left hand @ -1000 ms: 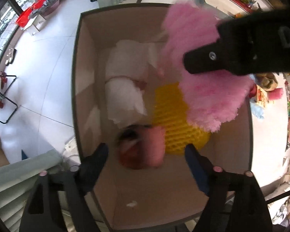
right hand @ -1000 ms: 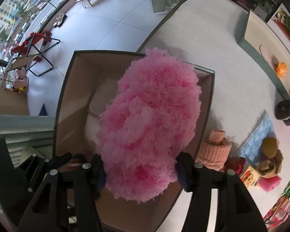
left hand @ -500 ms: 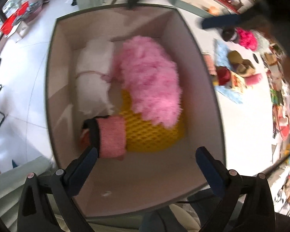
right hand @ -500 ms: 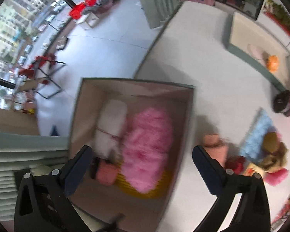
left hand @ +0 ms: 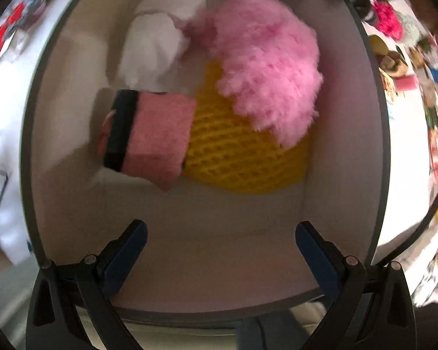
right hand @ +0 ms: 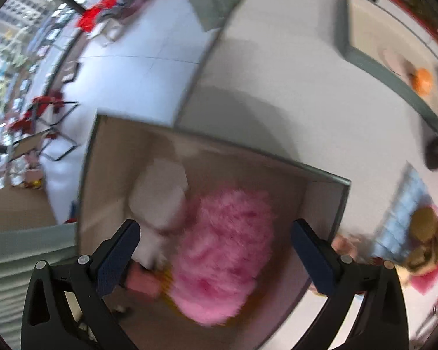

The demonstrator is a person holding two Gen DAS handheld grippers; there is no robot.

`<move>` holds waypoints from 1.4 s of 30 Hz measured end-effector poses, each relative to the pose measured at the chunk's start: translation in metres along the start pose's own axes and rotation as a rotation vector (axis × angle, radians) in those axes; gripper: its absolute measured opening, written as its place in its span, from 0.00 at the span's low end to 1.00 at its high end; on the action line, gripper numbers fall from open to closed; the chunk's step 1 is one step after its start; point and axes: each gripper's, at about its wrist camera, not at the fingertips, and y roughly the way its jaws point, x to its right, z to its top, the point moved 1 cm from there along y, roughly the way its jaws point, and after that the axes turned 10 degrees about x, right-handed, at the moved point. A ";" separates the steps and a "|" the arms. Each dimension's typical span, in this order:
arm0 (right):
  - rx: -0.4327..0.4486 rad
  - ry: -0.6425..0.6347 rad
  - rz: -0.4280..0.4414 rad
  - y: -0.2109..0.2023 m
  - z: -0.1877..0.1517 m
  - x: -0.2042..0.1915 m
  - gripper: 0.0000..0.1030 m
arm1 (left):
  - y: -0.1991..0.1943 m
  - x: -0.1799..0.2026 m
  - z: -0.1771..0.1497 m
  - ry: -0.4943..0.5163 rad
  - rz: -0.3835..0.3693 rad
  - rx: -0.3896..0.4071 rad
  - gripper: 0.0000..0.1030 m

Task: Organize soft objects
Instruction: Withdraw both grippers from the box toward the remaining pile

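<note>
My right gripper [right hand: 216,243] lets the pink fluffy piece [left hand: 268,64] fall into the box [left hand: 344,145]; my left gripper [left hand: 220,245] drops the pink roll [left hand: 157,134] beside it.

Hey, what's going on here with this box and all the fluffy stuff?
A person is sorting soft things into a cardboard box. Inside lie a fluffy pink duster resting over a yellow mesh sponge, a pink sponge and a white cloth bundle. The left hand-held gripper and the right hand-held gripper have just been opening and hang empty above the box. More items wait on the table.
</note>
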 end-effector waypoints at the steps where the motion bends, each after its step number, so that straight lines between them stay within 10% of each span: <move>1: -0.005 0.022 0.010 -0.002 -0.004 0.006 1.00 | -0.003 0.001 0.004 0.024 0.009 0.007 0.99; 10: 0.154 0.070 0.188 -0.081 -0.044 0.020 1.00 | -0.056 0.021 0.021 0.081 -0.093 0.133 0.99; 16: 0.228 0.223 0.068 -0.128 -0.101 0.089 1.00 | -0.085 0.051 0.026 0.093 -0.120 0.146 0.99; 26: 0.064 0.518 -0.070 -0.121 -0.189 0.251 1.00 | -0.085 0.160 0.050 0.100 -0.079 0.148 0.99; 35: 0.061 0.412 -0.123 -0.110 -0.140 0.316 1.00 | -0.035 0.216 0.064 -0.186 -0.039 0.070 0.99; 42: 0.055 0.299 -0.169 -0.047 -0.067 0.321 1.00 | -0.029 0.230 0.073 -0.222 0.075 0.110 0.99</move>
